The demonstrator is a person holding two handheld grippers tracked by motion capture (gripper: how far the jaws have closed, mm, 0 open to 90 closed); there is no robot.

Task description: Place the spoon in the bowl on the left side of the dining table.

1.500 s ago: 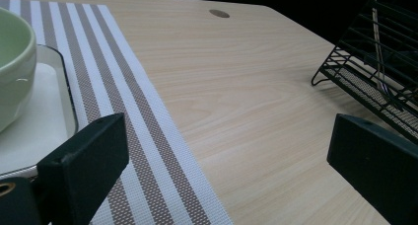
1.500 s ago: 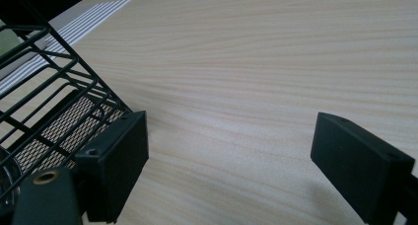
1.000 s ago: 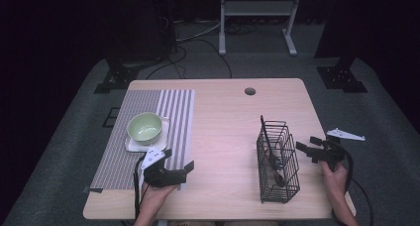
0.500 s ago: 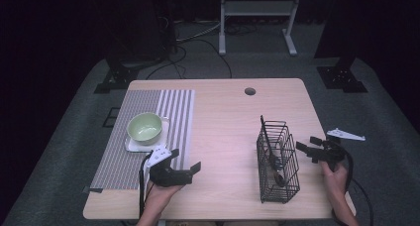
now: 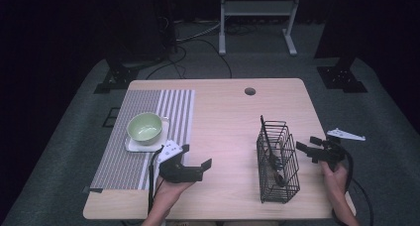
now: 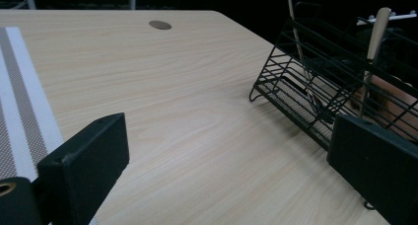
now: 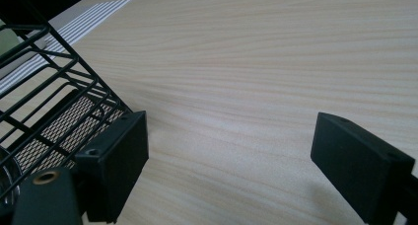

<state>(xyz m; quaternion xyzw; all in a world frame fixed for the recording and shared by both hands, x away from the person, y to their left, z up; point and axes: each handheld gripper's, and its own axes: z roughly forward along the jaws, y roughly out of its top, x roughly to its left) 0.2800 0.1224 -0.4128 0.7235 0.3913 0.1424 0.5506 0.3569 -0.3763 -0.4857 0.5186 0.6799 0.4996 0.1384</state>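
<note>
Room: dark all around, with grey carpet and a metal stand (image 5: 257, 18) far behind.
Surface: light wood (image 5: 228, 122), with a small round hole (image 5: 250, 91) near the far edge.
Striped mat: lies flat on the left side (image 5: 173, 107), grey and white lines running near to far.
Wire basket: black (image 5: 278, 161), stands on the right side, near the front. Some long things with handles stand inside it; I cannot tell what they all are.
Green bowl: sits on a white plate (image 5: 132, 145), on the mat, far from the basket (image 5: 145, 127).
Left tongs: spread wide apart (image 5: 195, 159), nothing between them, held low by the near edge, just right of the mat. They point across at the basket.
Right tongs: also spread wide (image 5: 308, 147), nothing between them, just beside the basket's right wall.
Job: none was told, so the basket and what is in it look like the likely thing to be handled.
What could go wrong: the right tongs are very near the wire wall. A sideways bump could push or tip the basket. Wire bars could also catch a jaw reaching in.
Another worry: the thin handles could slip if they are pinched too near the tip.
</note>
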